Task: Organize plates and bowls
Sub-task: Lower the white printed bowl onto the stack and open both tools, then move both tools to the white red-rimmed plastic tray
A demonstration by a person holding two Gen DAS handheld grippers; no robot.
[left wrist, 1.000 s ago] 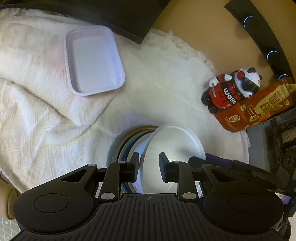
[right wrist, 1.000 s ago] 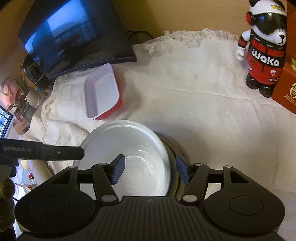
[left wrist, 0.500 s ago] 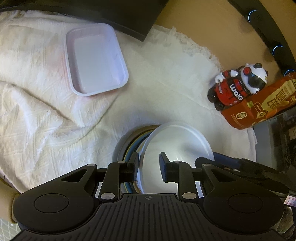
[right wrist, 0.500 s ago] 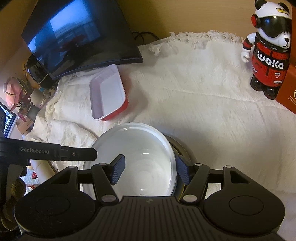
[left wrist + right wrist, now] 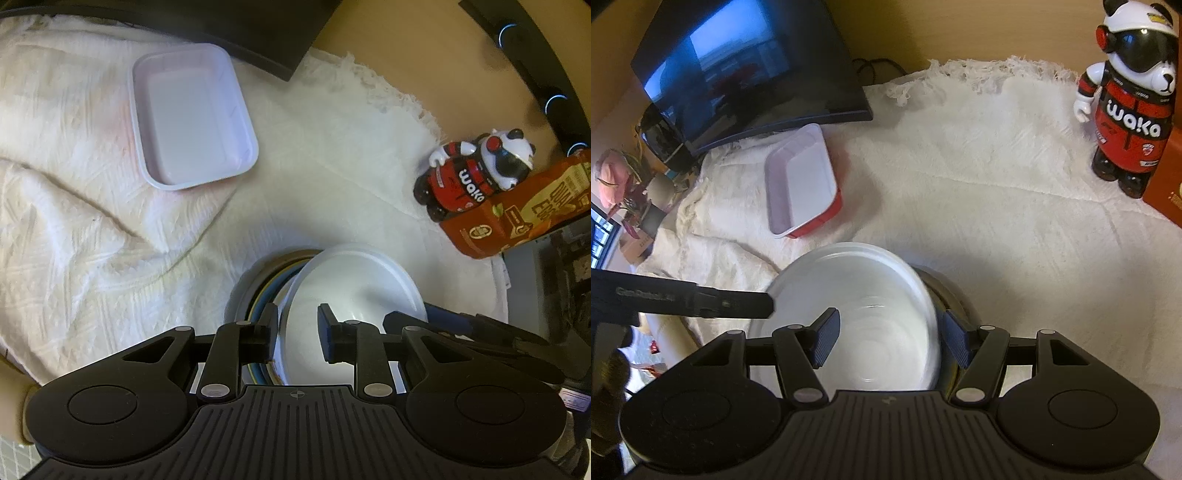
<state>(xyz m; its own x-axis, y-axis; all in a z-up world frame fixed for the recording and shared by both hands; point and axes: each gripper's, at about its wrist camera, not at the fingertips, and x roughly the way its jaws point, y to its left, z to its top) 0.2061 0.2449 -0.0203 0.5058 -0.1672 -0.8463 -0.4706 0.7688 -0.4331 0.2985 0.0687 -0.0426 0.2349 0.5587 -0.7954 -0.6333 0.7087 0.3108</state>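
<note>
A white bowl [image 5: 354,284] is lifted and tilted over a stack of plates and bowls [image 5: 258,291] on the white cloth. My left gripper [image 5: 297,326] is shut on the bowl's near rim, one finger on each side of the rim. In the right wrist view the same bowl [image 5: 857,291] sits between the wide-apart fingers of my right gripper [image 5: 890,343], which is open around the bowl's rim; the left gripper's finger [image 5: 701,301] reaches in from the left. A metal rim of the stack [image 5: 956,299] shows behind the bowl.
A rectangular white dish with a red outside [image 5: 192,114] [image 5: 801,181] lies on the cloth to the far left. A monitor [image 5: 746,70] stands behind it. A panda figurine [image 5: 1130,96] [image 5: 476,173] and an orange box [image 5: 524,214] stand at the right.
Both wrist cameras have risen and pulled back a little; the white bowl has lifted and tilted further off the stack in the left gripper's hold.
</note>
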